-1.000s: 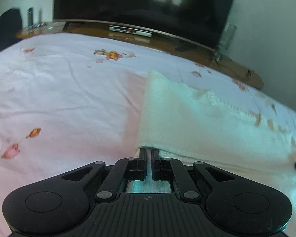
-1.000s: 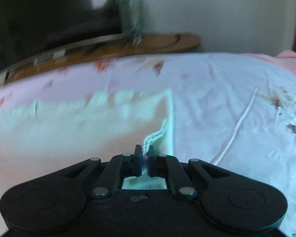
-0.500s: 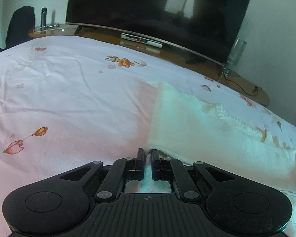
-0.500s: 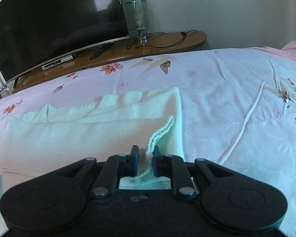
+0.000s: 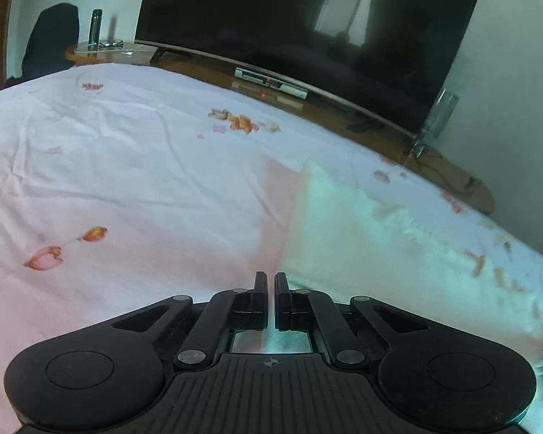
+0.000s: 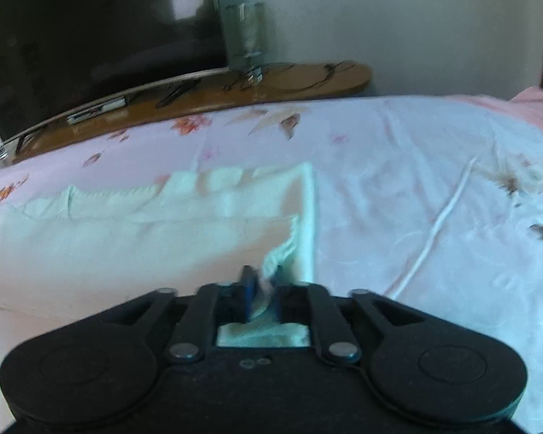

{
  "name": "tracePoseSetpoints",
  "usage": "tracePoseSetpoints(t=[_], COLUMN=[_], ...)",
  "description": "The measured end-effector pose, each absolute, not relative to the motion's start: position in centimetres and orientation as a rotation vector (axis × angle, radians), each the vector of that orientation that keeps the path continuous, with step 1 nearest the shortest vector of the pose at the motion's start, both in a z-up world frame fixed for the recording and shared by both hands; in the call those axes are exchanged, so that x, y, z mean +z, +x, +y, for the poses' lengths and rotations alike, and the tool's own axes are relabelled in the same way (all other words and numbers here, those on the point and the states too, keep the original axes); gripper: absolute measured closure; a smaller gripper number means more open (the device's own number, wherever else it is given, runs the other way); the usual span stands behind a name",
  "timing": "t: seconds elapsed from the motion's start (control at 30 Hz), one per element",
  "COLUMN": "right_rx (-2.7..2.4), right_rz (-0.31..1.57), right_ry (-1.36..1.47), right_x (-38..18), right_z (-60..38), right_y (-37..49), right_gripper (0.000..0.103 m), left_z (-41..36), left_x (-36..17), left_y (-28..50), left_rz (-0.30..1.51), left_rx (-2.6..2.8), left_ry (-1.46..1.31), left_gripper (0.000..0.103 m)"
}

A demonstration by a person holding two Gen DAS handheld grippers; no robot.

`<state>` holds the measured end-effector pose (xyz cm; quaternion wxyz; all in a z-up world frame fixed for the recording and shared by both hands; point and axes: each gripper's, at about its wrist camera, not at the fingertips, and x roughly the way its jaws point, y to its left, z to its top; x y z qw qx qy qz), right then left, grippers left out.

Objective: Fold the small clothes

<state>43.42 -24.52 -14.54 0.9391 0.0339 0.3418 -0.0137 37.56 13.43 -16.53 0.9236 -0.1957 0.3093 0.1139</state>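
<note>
A pale mint-white knit garment (image 5: pixel 373 238) lies folded flat on the pink floral bedsheet (image 5: pixel 126 181). My left gripper (image 5: pixel 270 280) is shut and empty, its tips just off the garment's near left corner. In the right wrist view the garment (image 6: pixel 144 231) stretches to the left, and my right gripper (image 6: pixel 262 278) has its jaws slightly apart around the garment's scalloped near right corner, which still sits between them. The view is blurred.
A large dark TV (image 5: pixel 307 36) stands on a curved wooden console (image 6: pixel 271 79) beyond the bed's far edge, with a glass lamp (image 6: pixel 244 36) at its right end. A dark chair (image 5: pixel 50 39) stands at far left. Pink bedding (image 6: pixel 532 105) lies at far right.
My left gripper has pulled back off the garment's corner and lifted slightly. My right gripper's jaws opened a little around the scalloped corner, and it is now moving.
</note>
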Motion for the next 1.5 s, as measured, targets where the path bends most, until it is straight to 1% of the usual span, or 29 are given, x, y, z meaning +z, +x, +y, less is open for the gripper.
tracePoseSetpoints(t=[0.03, 0.1, 0.2, 0.23, 0.27, 0.3, 0.33, 0.37, 0.4, 0.43, 0.53, 0.57, 0.6, 0.63, 0.67, 0.7, 0.73, 0.77, 0.8, 0.87, 0.93, 0.97, 1.0, 1.03, 1.13, 1.27, 1.33, 1.4, 1.5], right_rx=[-0.04, -0.028, 0.027, 0.038, 0.048, 0.056, 0.064, 0.067, 0.068, 0.067, 0.065, 0.064, 0.064, 0.064, 0.066, 0.065, 0.062, 0.059, 0.058, 0.055, 0.052, 0.047, 0.027, 0.027, 0.011, 0.005, 0.013, 0.022, 0.049], right_rz=[0.679, 0.653, 0.645, 0.65, 0.657, 0.661, 0.67, 0.678, 0.681, 0.68, 0.688, 0.691, 0.692, 0.691, 0.689, 0.686, 0.685, 0.686, 0.686, 0.686, 0.678, 0.692, 0.71, 0.686, 0.702, 0.704, 0.682, 0.663, 0.663], right_ry=[0.064, 0.078, 0.089, 0.09, 0.086, 0.083, 0.074, 0.066, 0.059, 0.056, 0.056, 0.056, 0.053, 0.047, 0.042, 0.035, 0.025, 0.02, 0.025, 0.027, -0.001, -0.03, -0.067, -0.074, -0.054, -0.041, -0.019, 0.012, -0.001], right_x=[-14.1, -13.1, -12.5, -12.6, -12.7, -12.9, -13.2, -13.4, -13.6, -13.8, -14.2, -14.3, -14.3, -14.3, -14.4, -14.4, -14.5, -14.6, -14.7, -14.8, -15.0, -15.4, -16.2, -16.5, -16.2, -15.5, -14.8, -14.1, -13.7], right_z=[-24.6, -24.7, -23.7, -23.3, -22.8, -22.5, -22.2, -21.9, -21.8, -21.7, -21.6, -21.5, -21.5, -21.4, -21.4, -21.4, -21.4, -21.4, -21.4, -21.5, -21.3, -21.2, -21.3, -21.8, -22.2, -22.6, -22.8, -22.9, -22.1], right_y=[43.1, 42.6, 42.9, 43.1, 43.4, 43.5, 43.8, 44.0, 44.1, 44.2, 44.6, 44.7, 44.8, 44.9, 45.1, 45.2, 45.5, 45.7, 45.9, 46.2, 46.4, 46.6, 46.9, 46.9, 47.3, 46.5, 45.6, 44.9, 44.5], right_gripper=[0.08, 0.08, 0.078, 0.078, 0.078, 0.078, 0.078, 0.078, 0.078, 0.078, 0.078, 0.078, 0.078, 0.078, 0.078, 0.078, 0.078, 0.078, 0.078, 0.08, 0.081, 0.083, 0.088, 0.089, 0.09, 0.09, 0.085, 0.083, 0.083], left_z=[13.6, 13.5, 13.6, 13.6, 13.7, 13.6, 13.7, 13.6, 13.5, 13.4, 13.6, 13.8, 14.0, 14.3, 14.6, 14.7, 14.7, 14.5, 14.5, 14.4, 14.2, 14.2, 14.4, 14.5, 14.3, 13.2, 12.3, 11.3, 9.1], left_x=[-15.8, -14.8, -14.8, -15.0, -15.3, -15.4, -15.4, -15.2, -14.9, -14.9, -15.6, -15.9, -16.2, -16.7, -17.1, -17.5, -17.7, -17.9, -18.0, -18.1, -18.2, -18.6, -18.9, -18.8, -18.2, -15.9, -14.8, -14.2, -14.8], left_y=[37.4, 37.7, 40.2, 41.1, 42.1, 42.8, 43.4, 43.4, 43.5, 44.3, 46.6, 47.4, 48.0, 48.9, 49.7, 50.1, 50.3, 50.3, 50.5, 50.5, 50.3, 50.3, 50.2, 50.2, 49.8, 47.1, 45.9, 45.1, 44.9], left_rz=[0.621, 0.612, 0.675, 0.688, 0.705, 0.718, 0.705, 0.641, 0.606, 0.611, 0.671, 0.681, 0.694, 0.719, 0.741, 0.751, 0.745, 0.743, 0.745, 0.736, 0.717, 0.717, 0.702, 0.701, 0.693, 0.623, 0.606, 0.611, 0.664], left_rx=[0.221, 0.182, 0.132, 0.132, 0.131, 0.136, 0.153, 0.169, 0.163, 0.138, 0.067, 0.052, 0.046, 0.026, 0.012, 0.013, 0.016, 0.015, 0.012, 0.018, 0.046, 0.073, 0.076, 0.081, 0.112, 0.12, 0.084, 0.044, -0.012], left_ry=[-0.398, -0.377, -0.385, -0.387, -0.383, -0.38, -0.374, -0.351, -0.327, -0.307, -0.295, -0.31, -0.327, -0.355, -0.384, -0.402, -0.409, -0.409, -0.419, -0.436, -0.396, -0.37, -0.375, -0.378, -0.366, -0.298, -0.279, -0.28, -0.235], left_gripper=[0.102, 0.101, 0.1, 0.094, 0.067, 0.013, 0.0, 0.0, 0.0, 0.0, 0.001, 0.006, 0.027, 0.038, 0.053, 0.061, 0.066, 0.08, 0.09, 0.091, 0.092, 0.092, 0.092, 0.092, 0.091, 0.091, 0.091, 0.091, 0.091])
